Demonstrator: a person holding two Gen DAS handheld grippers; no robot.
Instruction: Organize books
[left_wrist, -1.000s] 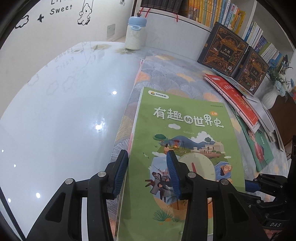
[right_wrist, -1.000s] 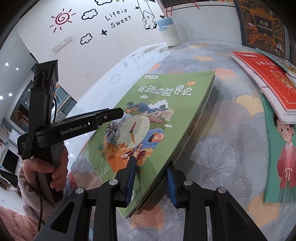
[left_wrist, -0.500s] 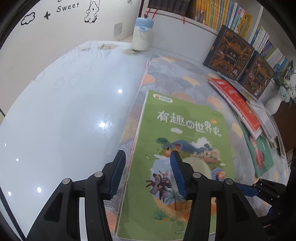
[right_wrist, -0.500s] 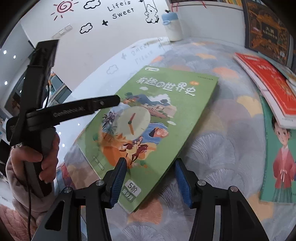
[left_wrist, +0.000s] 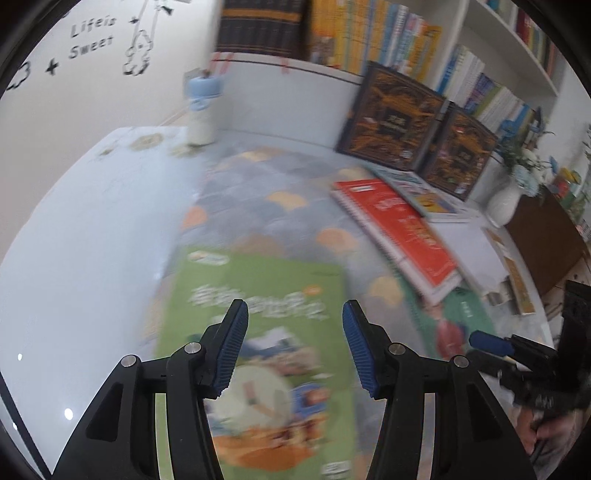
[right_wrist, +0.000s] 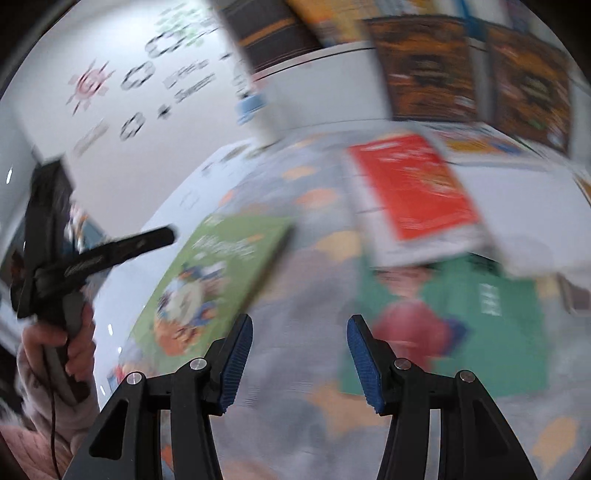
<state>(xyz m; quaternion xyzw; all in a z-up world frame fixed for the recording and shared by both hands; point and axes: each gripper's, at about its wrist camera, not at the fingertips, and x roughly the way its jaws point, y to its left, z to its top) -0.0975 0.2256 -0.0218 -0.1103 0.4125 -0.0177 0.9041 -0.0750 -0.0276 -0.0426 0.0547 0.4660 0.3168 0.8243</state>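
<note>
A green picture book (left_wrist: 266, 280) lies flat on the patterned mat (left_wrist: 258, 192). My left gripper (left_wrist: 294, 314) hovers over the book's near half, open, with nothing between its pads. My right gripper (right_wrist: 300, 325) is also open and empty. It hangs over bare mat between the green book (right_wrist: 218, 273) and a teal book showing a red-robed figure (right_wrist: 461, 317). A red spiral-bound book (left_wrist: 402, 225) lies on other flat books to the right. Both views are blurred.
Two dark ornate books (left_wrist: 391, 118) lean against the bookshelf (left_wrist: 369, 37) at the back. A blue-capped bottle (left_wrist: 201, 107) stands at the far left and a white vase (left_wrist: 504, 201) at the right. Glossy white tabletop (left_wrist: 92, 240) lies left of the mat.
Both grippers opened and let go of the green book, which now lies flat. Both have drawn back and risen, and the right one has swung right toward the teal book.
</note>
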